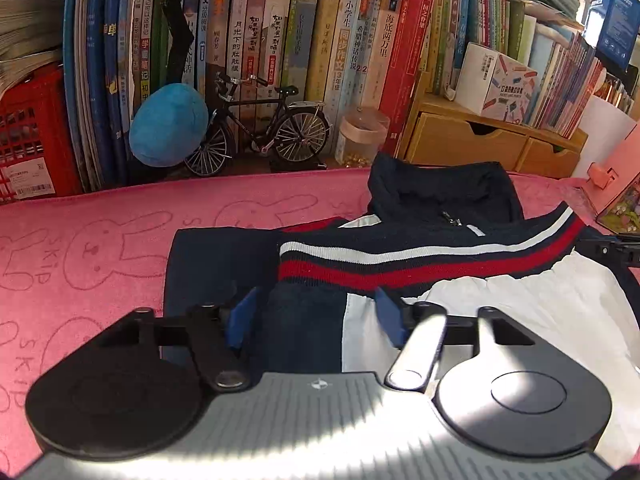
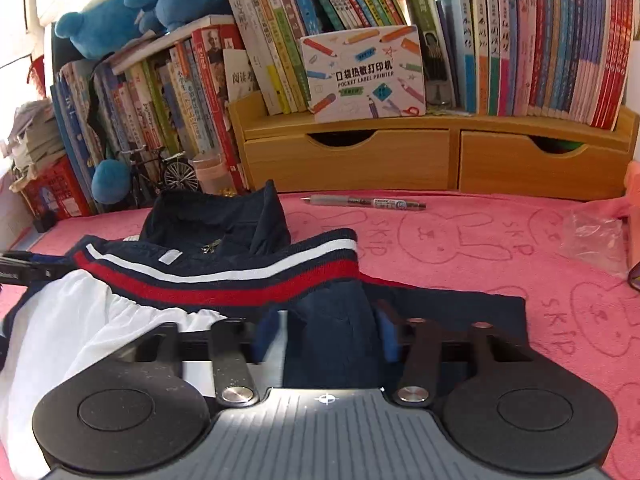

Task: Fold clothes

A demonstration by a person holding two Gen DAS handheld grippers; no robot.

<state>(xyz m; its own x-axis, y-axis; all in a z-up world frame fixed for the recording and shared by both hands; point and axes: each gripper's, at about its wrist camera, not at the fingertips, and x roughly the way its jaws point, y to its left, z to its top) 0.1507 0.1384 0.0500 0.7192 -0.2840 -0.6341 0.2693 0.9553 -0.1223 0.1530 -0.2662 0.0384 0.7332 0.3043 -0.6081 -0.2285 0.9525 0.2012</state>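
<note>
Navy knit, banded red and white, the jacket (image 1: 420, 248) lay half folded on our pink towel (image 1: 100, 240), which repeated "SKIP" beside rabbit outlines over the worktop. Our left gripper (image 1: 316, 322) and right gripper (image 2: 326, 334) each had blue fingers (image 1: 242, 320) parted around a fold without pinching it. Behind stood a box (image 2: 362, 74) reading "POCKET LABEL PRINTER".
</note>
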